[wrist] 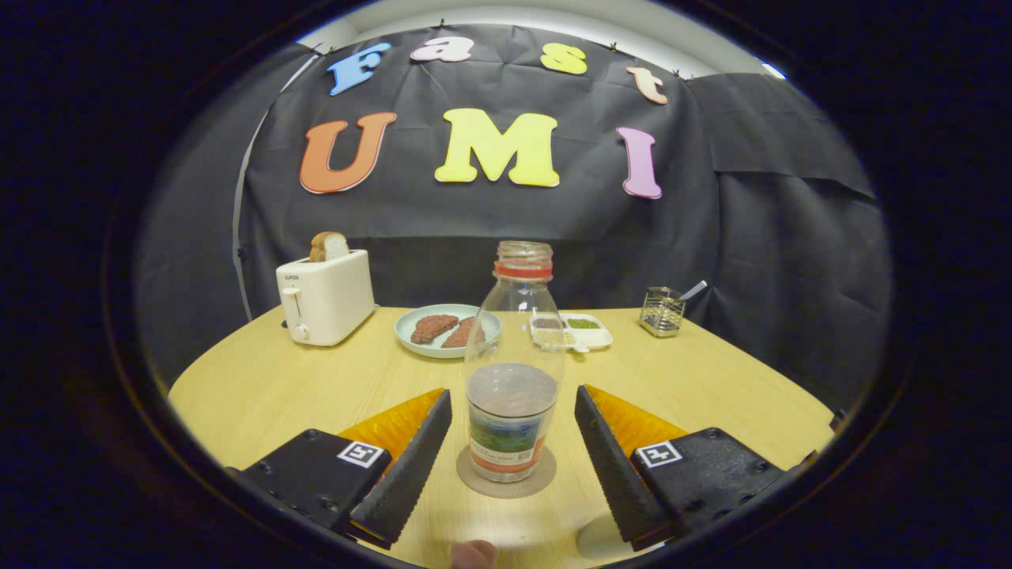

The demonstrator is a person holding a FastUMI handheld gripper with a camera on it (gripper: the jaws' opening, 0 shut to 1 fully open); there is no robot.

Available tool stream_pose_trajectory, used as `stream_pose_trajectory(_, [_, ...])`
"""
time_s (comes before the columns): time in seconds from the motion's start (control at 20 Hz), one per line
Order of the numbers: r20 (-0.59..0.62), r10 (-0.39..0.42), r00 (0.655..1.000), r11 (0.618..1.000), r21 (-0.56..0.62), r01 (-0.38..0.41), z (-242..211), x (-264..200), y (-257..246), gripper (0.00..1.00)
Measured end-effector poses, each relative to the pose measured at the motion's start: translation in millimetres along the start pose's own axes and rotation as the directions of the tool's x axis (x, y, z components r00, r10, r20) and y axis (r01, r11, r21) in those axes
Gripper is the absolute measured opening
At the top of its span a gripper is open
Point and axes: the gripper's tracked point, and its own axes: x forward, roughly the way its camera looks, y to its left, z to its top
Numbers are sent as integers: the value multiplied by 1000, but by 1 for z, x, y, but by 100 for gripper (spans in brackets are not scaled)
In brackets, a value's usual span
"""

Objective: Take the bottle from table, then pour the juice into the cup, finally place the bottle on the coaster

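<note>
Gripper view.

Item: bottle (514,371). Clear plastic, uncapped, red ring below the open neck, printed label band round the lower body. Stands upright on a round coaster (506,472) on the worktop (711,379), between the two fingers and apart from both.

Contents: clear liquid to roughly a third of its height, by appearance.

Handling, judged: light; thin walls likely to give under a hard squeeze; smooth and probably slippery above the label. Open neck means any tilt can spill. Best hold looks to be the straight lower body at or just above the label, where the sides run parallel and the liquid's weight sits low.

Hand-held gripper (512,423): fingers spread wide, one on each side of the bottle, touching nothing.

Other stock, far side of worktop: toaster (326,297) with bread (329,246) at far left; plate (411,341) carrying two reddish-brown pieces; white divided dish (589,330), partly behind the bottle; wire holder (661,311) at far right.

Hidden or unclear: a pale rounded edge (597,541) near the right finger is cut off; it may be the cup, cannot tell. A fingertip (473,553) shows at the near edge, the rest cut off. Label print too small to read. Dish contents distorted through the bottle.
</note>
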Motion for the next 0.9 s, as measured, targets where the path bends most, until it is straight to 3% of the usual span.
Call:
stream_pose_trajectory(0.25, [22, 35, 999, 999, -2, -35, 25, -49, 12, 100])
stream_pose_trajectory(0.6, [159, 62, 985, 997, 33, -68, 105, -139, 13, 100])
stream_pose_trajectory(0.9, [257, 81, 963, 991, 81, -105, 147, -202, 13, 100])
